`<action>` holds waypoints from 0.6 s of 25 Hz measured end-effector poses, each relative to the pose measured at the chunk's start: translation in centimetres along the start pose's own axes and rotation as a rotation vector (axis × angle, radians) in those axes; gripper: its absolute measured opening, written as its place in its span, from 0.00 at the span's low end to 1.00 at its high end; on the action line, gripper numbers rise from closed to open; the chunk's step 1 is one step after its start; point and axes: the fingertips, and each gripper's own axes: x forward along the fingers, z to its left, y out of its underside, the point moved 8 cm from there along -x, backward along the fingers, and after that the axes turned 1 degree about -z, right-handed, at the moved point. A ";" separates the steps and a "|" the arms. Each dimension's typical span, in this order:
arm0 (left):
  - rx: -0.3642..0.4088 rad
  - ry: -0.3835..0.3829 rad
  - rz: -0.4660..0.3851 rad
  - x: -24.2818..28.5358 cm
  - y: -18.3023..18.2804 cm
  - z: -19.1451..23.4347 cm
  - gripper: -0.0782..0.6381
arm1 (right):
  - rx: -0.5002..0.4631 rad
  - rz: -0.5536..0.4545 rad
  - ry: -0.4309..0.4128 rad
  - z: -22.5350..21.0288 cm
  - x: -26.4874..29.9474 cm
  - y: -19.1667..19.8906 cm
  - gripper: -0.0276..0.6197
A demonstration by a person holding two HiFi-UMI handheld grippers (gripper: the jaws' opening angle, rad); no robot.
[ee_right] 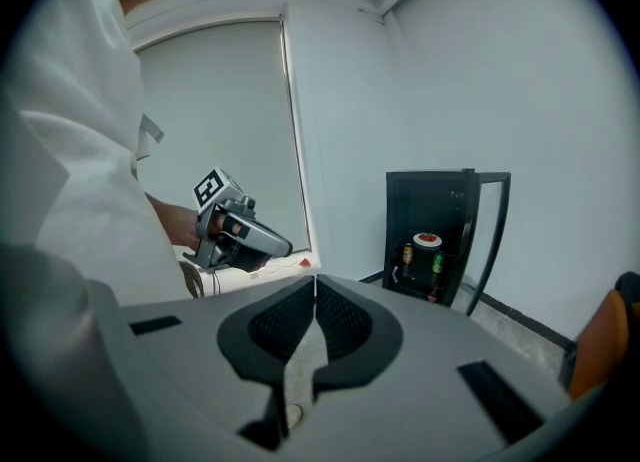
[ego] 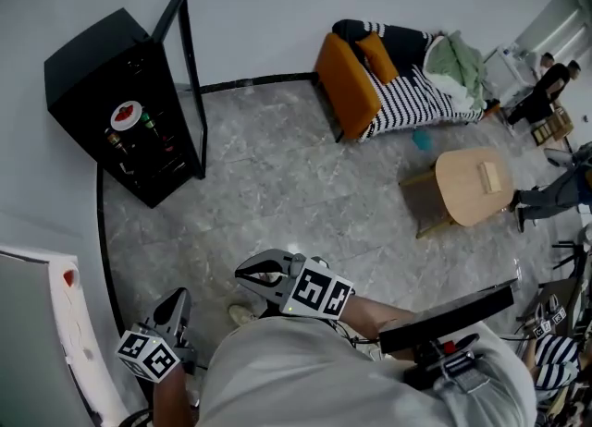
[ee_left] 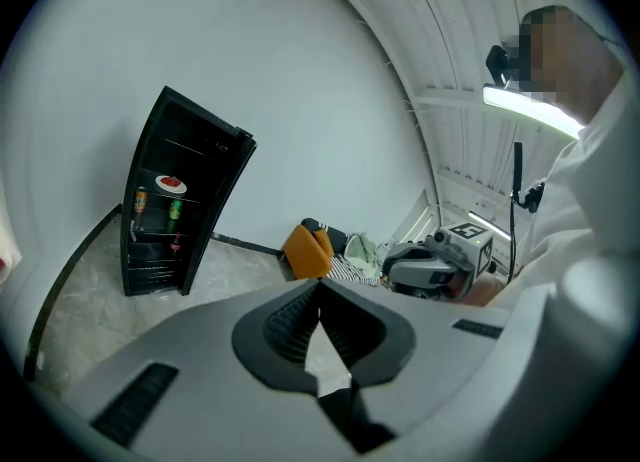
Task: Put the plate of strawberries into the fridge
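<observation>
The black fridge (ego: 120, 106) stands against the far wall with its glass door (ego: 190, 83) swung open. The plate of strawberries (ego: 127, 116) rests on an upper shelf inside, above a few bottles. It also shows in the left gripper view as plate (ee_left: 171, 185) and in the right gripper view as plate (ee_right: 427, 241). My left gripper (ego: 176, 305) and right gripper (ego: 248, 274) are held close to my body, well away from the fridge. Both are shut with nothing between their jaws, seen at left gripper (ee_left: 320, 290) and right gripper (ee_right: 315, 290).
An orange chair (ego: 347, 83) draped with striped cloth and a round wooden side table (ego: 474, 185) stand on the marble floor to the right. A white counter edge (ego: 67, 314) with a small red item is at my left. People stand at the far right.
</observation>
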 end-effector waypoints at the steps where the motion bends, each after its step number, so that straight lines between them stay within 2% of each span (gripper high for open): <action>1: -0.001 -0.001 -0.002 -0.1 0.1 0.0 0.13 | -0.003 0.000 -0.002 0.1 0.0 -0.1 0.08; 7: -0.006 -0.002 -0.011 1.0 0.2 -0.4 0.13 | -0.019 -0.008 -0.006 -0.6 -0.6 -0.1 0.08; 15: 0.000 -0.013 -0.005 4.5 -1.0 -0.9 0.13 | -0.024 -0.024 -0.005 -3.9 -2.0 0.0 0.08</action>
